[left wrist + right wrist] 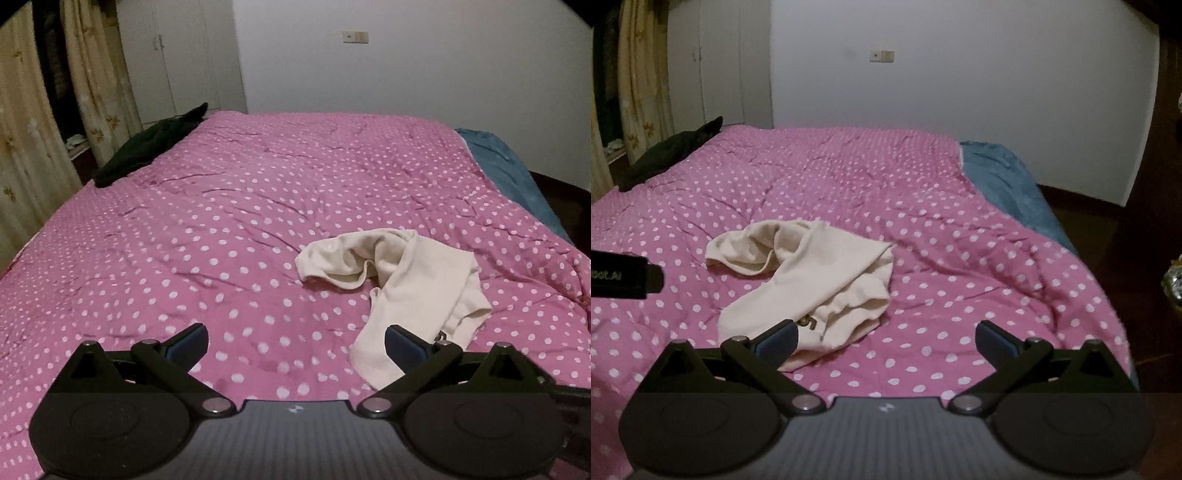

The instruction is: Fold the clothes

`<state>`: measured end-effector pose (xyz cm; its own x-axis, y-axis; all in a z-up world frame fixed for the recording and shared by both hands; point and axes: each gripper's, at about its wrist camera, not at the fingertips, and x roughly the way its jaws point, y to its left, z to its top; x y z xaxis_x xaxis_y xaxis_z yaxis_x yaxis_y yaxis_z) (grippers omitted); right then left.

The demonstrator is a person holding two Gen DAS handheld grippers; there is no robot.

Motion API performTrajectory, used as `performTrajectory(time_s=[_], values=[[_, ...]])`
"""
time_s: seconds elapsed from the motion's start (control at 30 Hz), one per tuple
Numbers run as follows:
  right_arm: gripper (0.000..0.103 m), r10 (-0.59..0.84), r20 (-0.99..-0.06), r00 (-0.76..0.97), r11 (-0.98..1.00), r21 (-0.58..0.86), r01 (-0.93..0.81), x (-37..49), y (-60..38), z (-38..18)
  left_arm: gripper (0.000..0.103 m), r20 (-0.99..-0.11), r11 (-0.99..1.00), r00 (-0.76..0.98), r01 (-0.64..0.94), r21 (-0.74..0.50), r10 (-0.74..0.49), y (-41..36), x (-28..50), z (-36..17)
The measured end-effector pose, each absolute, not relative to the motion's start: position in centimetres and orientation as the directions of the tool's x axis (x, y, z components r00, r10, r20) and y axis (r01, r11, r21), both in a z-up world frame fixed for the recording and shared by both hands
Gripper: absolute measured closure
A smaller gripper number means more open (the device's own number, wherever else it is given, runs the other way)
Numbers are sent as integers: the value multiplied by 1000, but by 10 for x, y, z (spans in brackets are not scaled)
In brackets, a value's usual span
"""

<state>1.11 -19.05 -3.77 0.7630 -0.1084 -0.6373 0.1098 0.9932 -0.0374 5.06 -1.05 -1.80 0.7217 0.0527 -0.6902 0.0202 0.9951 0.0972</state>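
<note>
Pink polka-dot bedspread (229, 206) fills both my views, white wall behind, dark garment (147, 151) at the far left edge, blue blanket (1008, 181) at the far right. Cream garment (406, 288) lies crumpled near the front edge, unfolded. My left gripper (295, 339) hovers level over the bed with jaws spread wide and empty, the garment just past its right finger. My right gripper (886, 338) is likewise wide and empty, its left finger overlapping the garment's near hem.
</note>
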Motion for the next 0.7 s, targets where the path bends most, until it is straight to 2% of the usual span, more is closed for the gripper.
performTrajectory(time_s=[0.47,0.7], values=[[0,-116,-571,813,992,-27,123,-18,-194,-4,0,-621,993,783,45,110,33,-8,9,23],[0,-112,-573,812,992,-15,126,-24,-195,-5,0,-615,993,788,40,114,39,-8,6,25]])
